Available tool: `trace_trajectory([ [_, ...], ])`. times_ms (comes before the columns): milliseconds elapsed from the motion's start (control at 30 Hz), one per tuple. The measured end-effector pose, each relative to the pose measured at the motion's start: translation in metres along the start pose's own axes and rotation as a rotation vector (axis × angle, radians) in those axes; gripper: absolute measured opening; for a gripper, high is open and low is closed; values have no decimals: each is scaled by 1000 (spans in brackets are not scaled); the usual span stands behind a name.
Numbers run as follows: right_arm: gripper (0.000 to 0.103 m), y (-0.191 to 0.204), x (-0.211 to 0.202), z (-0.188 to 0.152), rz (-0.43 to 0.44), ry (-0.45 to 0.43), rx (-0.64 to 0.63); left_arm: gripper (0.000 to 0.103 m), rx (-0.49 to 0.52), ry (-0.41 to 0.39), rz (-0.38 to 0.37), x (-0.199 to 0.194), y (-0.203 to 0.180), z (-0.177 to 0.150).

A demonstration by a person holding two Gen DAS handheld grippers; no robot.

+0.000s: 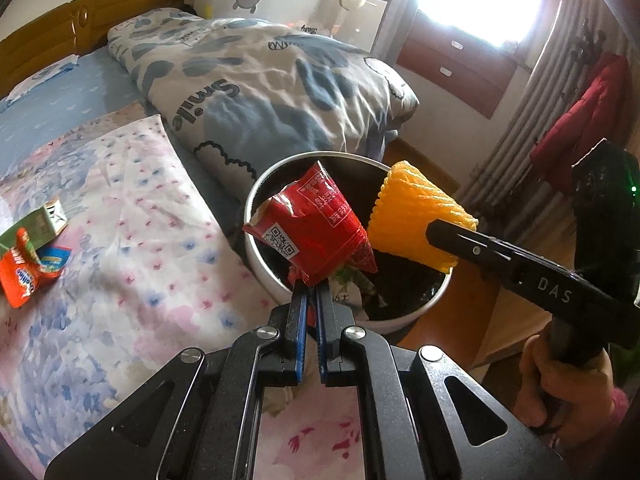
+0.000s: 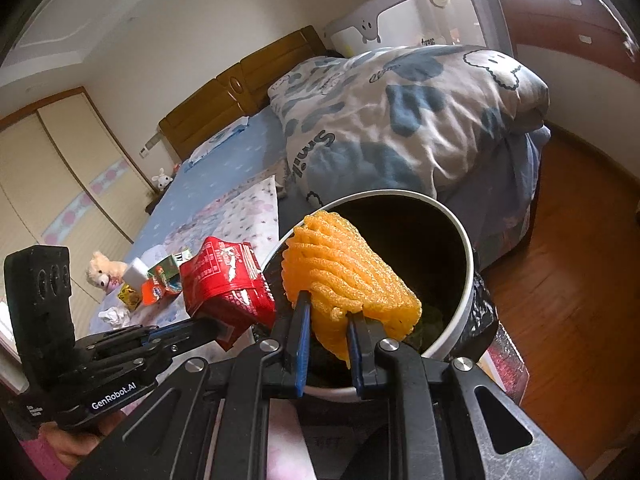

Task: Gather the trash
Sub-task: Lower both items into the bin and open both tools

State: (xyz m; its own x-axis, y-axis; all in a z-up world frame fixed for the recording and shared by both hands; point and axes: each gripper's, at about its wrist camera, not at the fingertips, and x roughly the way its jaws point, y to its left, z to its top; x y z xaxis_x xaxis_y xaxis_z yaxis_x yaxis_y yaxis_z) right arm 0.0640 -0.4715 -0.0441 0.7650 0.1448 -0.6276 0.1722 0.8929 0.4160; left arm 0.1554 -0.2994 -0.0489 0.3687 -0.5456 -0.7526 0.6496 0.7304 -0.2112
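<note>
- Left gripper (image 1: 311, 294) is clamped on the bottom edge of a red snack wrapper (image 1: 310, 226), fingers nearly together with just the foil between them.
- The wrapper hangs right over the mouth of the white bin (image 1: 256, 240), which stands on the floor tight against the side of the bed (image 1: 132, 216).
- Right gripper (image 2: 329, 322) has its fingers squeezed into a yellow foam fruit net (image 2: 348, 276), and that too sits above the bin opening, just beside the wrapper.
- The bin has a black liner, and some rubbish already lies at the bottom.
- The wrapper looks feather-light, crinkly and slick; a pinch on the sealed edge, as here, seems the safest hold, since the flat faces would likely slide.
- The net looks soft and springy; it squashes under the fingers and should puff back once freed, so it may cling to the pads for a moment.
- Neither piece looks fragile, so a plain drop ought to do no harm.
- More to fetch: an orange packet (image 1: 28, 270) and a green carton (image 1: 38, 226) lie on the flowered blanket (image 1: 132, 264), well apart from the bin.
- In the right wrist view a crumpled tissue (image 2: 114, 315) shows farther along the bed.
</note>
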Motion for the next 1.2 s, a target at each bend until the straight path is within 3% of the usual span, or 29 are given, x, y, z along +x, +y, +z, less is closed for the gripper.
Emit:
trace_trajectory([
  [467, 21, -15, 21, 9, -9, 36, 16, 4, -25, 52, -21, 25, 2, 10],
  [600, 32, -18, 23, 12, -14, 37, 23, 13, -40, 61, -35, 26, 2, 10],
  [700, 47, -21, 21, 13, -13, 28, 37, 27, -47, 58, -32, 25, 3, 8],
  [900, 49, -17, 15, 11, -14, 9, 46, 30, -74, 44, -22, 15, 12, -3],
  [1033, 70, -8, 13, 7, -5, 3, 47, 39, -108, 25, 5, 3, 26, -16],
  [1200, 77, 15, 12, -2, 17, -3, 15, 45, -169, 3, 36, -15, 50, -34],
])
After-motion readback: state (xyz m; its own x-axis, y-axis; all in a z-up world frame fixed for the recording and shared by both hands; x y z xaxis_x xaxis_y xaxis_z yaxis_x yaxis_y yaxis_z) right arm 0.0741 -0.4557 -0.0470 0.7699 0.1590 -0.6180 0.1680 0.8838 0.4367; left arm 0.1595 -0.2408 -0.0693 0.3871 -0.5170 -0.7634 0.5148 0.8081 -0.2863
